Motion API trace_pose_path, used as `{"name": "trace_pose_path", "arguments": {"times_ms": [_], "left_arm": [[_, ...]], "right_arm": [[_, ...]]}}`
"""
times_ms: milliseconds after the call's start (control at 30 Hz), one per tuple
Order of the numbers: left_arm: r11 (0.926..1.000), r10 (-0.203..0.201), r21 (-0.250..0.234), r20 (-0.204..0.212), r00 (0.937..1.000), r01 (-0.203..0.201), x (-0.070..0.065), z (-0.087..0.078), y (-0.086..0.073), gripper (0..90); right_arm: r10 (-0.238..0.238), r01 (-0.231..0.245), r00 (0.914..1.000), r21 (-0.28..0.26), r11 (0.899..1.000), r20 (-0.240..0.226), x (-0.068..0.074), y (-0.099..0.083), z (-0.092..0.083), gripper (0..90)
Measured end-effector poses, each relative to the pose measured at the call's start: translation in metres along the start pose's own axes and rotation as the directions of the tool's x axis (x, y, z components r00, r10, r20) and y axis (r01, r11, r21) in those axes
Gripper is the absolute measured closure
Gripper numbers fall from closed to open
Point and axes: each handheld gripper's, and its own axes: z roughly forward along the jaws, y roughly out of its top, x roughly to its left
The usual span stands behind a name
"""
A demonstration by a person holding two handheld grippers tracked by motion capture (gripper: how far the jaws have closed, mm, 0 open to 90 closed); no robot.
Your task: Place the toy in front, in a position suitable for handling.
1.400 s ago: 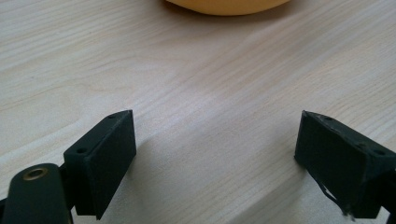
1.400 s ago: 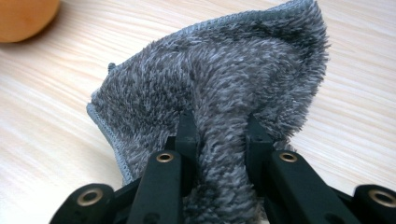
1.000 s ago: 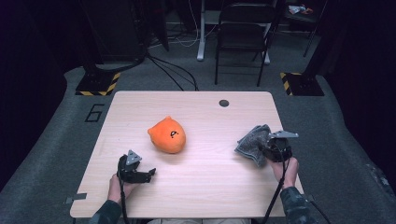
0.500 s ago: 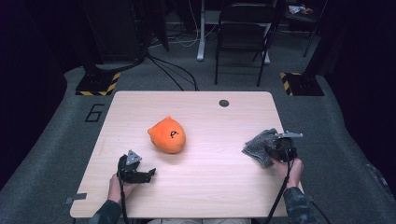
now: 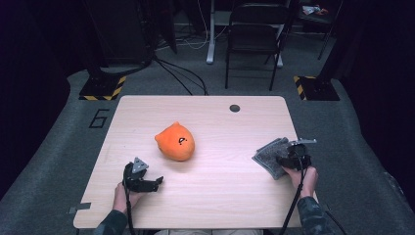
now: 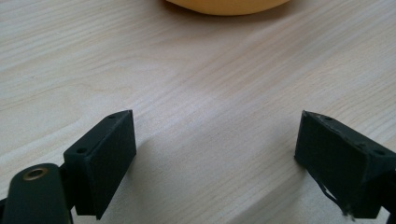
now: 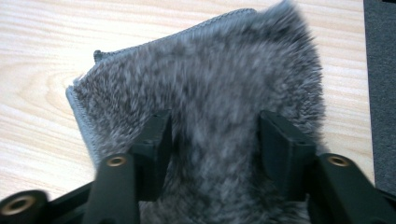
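At the counter's [image 5: 215, 196] right front edge, right gripper [image 7: 215, 140] has just been opening; grey furry cloth [image 7: 205, 79] lies between its jaws, pads now loose, cloth lower and flatter than a second ago, so a release, likely set down. Left of cloth, near front, left gripper [image 5: 147, 182] sits wide, empty, unmoved. Farther left and back, orange plush [image 5: 175, 141], well apart. Nothing blocks.

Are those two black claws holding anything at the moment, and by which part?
Nothing is gripped. The right gripper has just been opening over the fluffy grey cloth, which lies between its jaws. The left gripper is open.
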Motion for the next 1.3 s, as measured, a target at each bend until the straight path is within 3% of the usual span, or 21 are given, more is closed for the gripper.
{"name": "trace_pose_path", "arguments": {"times_ms": [67,200,333,500,867,1100,1300], "left_arm": [[1.0000,0.000,0.000,0.000,1.0000,0.000,0.000,0.000,0.000,11.9],[1.0000,-0.007,0.000,0.001,1.0000,0.007,0.000,0.000,0.000,11.7],[1.0000,-0.001,-0.002,0.002,1.0000,0.001,0.000,0.000,0.000,11.6],[0.9999,0.008,0.013,0.011,0.9999,-0.008,0.002,-0.001,0.001,11.6],[0.9975,-0.070,0.009,0.011,0.9975,0.070,0.012,-0.006,0.003,11.6],[0.9990,-0.038,0.024,0.012,0.9992,0.038,0.013,-0.014,0.011,11.6],[0.9992,-0.040,-0.007,0.024,0.9989,0.040,0.014,-0.022,0.021,11.8]], "right_arm": [[0.007,-0.007,1.0000,-0.011,1.000,-0.003,0.000,0.001,-0.002,35.2],[0.019,-0.019,0.9998,-0.031,0.999,-0.007,0.003,0.003,-0.008,26.2],[-0.012,0.011,0.9997,-0.057,0.998,-0.021,0.008,0.004,-0.013,20.5],[-0.031,0.027,0.9980,-0.077,0.997,-0.055,0.014,0.006,-0.022,16.4],[-0.101,0.088,0.9884,-0.110,0.990,-0.114,0.026,0.002,-0.046,12.4],[-0.140,0.127,0.9810,-0.103,0.987,-0.134,0.035,-0.003,-0.054,9.1],[-0.157,0.144,0.9774,-0.100,0.985,-0.142,0.037,-0.012,-0.063,7.7]]}}
